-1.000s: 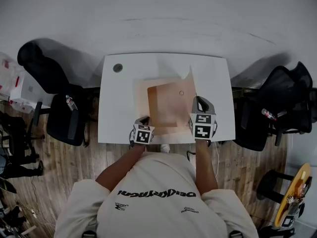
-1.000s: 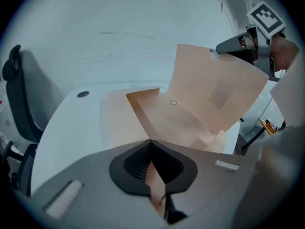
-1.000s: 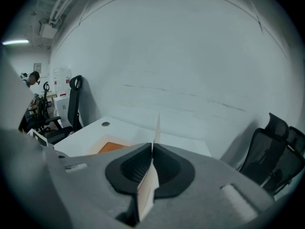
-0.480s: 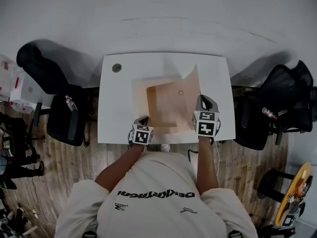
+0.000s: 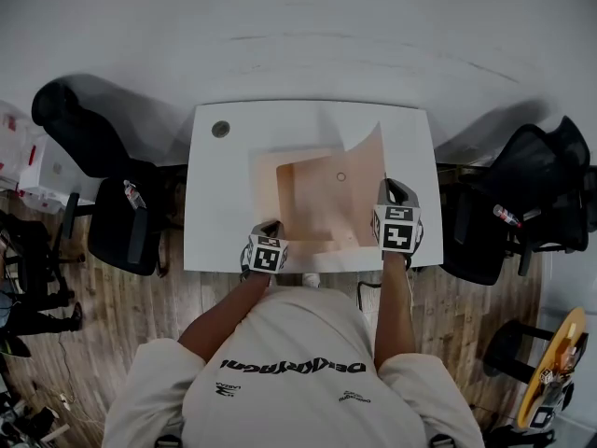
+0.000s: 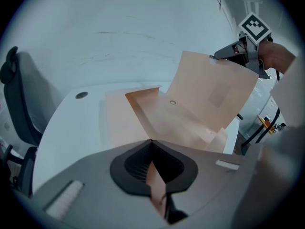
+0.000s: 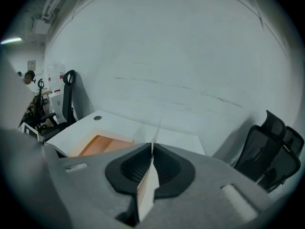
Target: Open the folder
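Note:
A tan paper folder [image 5: 303, 180] lies in the middle of the white table [image 5: 216, 203]. Its front cover [image 5: 366, 171] stands lifted off the back sheet and leans to the right. My right gripper [image 5: 388, 190] is shut on that cover's near right edge, and in the right gripper view the cover [image 7: 148, 185] shows edge-on between the jaws of the right gripper [image 7: 152, 145]. My left gripper [image 5: 270, 228] is shut on the folder's lower sheet [image 6: 153, 178] at the near left corner. The left gripper view shows the raised cover [image 6: 214, 97] and the inner pocket with a small ring [image 6: 172, 102].
A round grommet [image 5: 220, 129] sits in the table's far left corner. Black office chairs stand at the left [image 5: 112, 203] and at the right [image 5: 527, 199] of the table. A white wall rises behind it. The floor below is wood.
My right gripper has moved to the right with the cover, which now stands wider from the back sheet. The left gripper has stayed in place.

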Demonstrator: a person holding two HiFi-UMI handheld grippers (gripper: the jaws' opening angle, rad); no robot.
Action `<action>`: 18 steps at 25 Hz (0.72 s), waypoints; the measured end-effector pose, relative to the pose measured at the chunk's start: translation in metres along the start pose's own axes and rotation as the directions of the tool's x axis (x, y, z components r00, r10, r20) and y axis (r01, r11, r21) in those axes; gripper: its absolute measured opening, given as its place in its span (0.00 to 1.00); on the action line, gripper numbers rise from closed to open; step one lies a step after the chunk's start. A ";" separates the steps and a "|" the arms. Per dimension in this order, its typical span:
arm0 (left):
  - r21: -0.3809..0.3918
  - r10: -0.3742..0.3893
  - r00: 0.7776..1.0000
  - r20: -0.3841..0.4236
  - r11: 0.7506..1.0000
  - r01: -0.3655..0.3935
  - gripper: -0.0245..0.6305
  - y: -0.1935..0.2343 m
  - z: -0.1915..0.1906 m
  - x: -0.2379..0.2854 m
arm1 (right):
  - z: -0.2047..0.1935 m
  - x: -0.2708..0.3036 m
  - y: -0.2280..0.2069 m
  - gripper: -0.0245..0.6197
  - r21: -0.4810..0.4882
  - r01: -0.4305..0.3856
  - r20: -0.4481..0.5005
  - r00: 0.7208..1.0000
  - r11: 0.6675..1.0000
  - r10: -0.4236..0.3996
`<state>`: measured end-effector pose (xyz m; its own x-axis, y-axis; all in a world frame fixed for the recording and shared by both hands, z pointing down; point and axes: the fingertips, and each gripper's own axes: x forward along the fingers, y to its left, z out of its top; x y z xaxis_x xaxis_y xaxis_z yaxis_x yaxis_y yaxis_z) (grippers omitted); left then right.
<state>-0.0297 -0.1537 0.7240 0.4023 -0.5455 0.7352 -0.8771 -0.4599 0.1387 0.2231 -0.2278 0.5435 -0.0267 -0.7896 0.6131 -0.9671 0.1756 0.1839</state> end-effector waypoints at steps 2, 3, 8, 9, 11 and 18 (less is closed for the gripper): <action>-0.011 -0.007 1.000 -0.011 1.000 0.007 0.03 -0.002 -0.001 -0.001 | -0.001 0.001 -0.004 0.06 -0.004 -0.002 -0.009 1.000 1.000 0.002; -0.013 -0.011 1.000 -0.014 1.000 0.011 0.03 -0.002 -0.001 -0.002 | -0.002 0.001 -0.005 0.06 -0.003 -0.005 -0.012 1.000 1.000 0.004; -0.014 -0.003 1.000 -0.026 1.000 0.003 0.03 -0.001 -0.004 -0.001 | -0.005 0.003 -0.015 0.06 0.010 -0.013 -0.033 0.999 1.000 0.013; -0.015 -0.003 1.000 -0.027 1.000 0.003 0.03 0.000 -0.004 -0.001 | -0.006 0.003 -0.017 0.06 0.013 -0.014 -0.036 0.999 1.000 0.014; -0.011 0.002 1.000 -0.030 1.000 -0.002 0.03 0.001 -0.004 -0.001 | -0.006 0.003 -0.021 0.06 0.018 -0.017 -0.041 0.999 1.000 0.018; 0.010 0.003 1.000 0.003 1.000 -0.003 0.03 0.003 0.003 0.001 | -0.012 0.005 -0.035 0.07 0.021 -0.020 -0.072 0.997 1.000 0.022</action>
<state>-0.0311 -0.1576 0.7236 0.4002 -0.5489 0.7338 -0.8758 -0.4650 0.1298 0.2600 -0.2311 0.5497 -0.0296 -0.7408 0.6710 -0.9716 0.1790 0.1548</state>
